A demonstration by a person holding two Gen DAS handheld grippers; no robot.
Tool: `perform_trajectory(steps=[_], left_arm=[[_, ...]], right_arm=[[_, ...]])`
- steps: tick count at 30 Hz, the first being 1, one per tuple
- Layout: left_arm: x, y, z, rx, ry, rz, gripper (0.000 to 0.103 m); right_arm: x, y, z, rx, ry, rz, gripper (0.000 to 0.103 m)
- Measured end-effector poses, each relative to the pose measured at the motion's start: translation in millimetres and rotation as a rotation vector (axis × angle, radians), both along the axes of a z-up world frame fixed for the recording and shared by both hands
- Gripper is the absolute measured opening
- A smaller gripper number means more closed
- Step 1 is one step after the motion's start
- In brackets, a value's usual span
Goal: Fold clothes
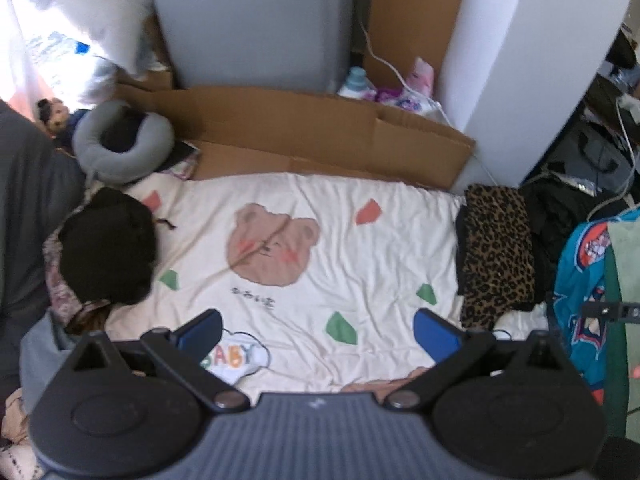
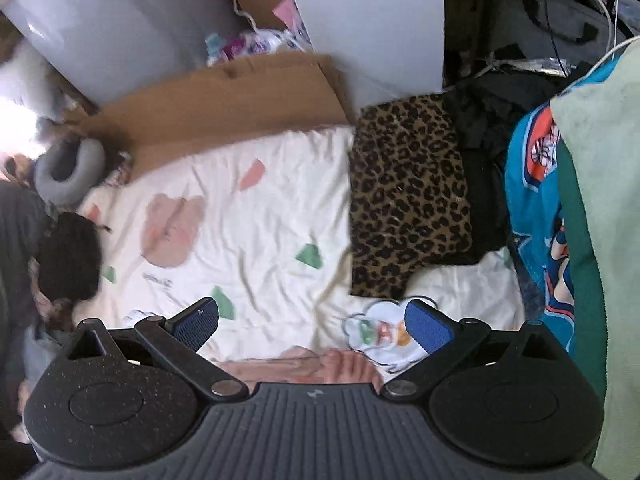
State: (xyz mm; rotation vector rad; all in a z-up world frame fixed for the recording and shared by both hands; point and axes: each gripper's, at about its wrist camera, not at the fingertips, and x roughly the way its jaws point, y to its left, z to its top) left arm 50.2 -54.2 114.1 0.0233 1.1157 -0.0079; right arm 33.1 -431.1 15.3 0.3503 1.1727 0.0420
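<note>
A folded leopard-print garment lies at the right edge of a cream bear-print blanket; it also shows in the right wrist view. A crumpled black garment lies at the blanket's left edge, seen too in the right wrist view. A blue cartoon-print garment and a green one hang at the far right. My left gripper is open and empty above the blanket's near part. My right gripper is open and empty, just in front of the leopard garment.
Flattened cardboard lies behind the blanket. A grey neck pillow sits at the back left. A grey box and a white panel stand behind. Dark bags and cables crowd the right.
</note>
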Motion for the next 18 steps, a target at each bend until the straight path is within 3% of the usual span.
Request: perform_trajectory(steps=[7, 12, 18], left_arm=[[-25, 22, 26, 0.015, -0.034, 0.016, 0.103], [-46, 39, 28, -0.001, -0.043, 0.055, 0.103], [-74, 60, 23, -0.017, -0.040, 0.104, 0.103]], right_arm=[[-11, 18, 36, -0.010, -0.029, 0.002, 0.102], [-26, 41, 45, 0.066, -0.022, 0.046, 0.102], [-45, 70, 52, 0.067, -0.026, 0.102, 0.102]])
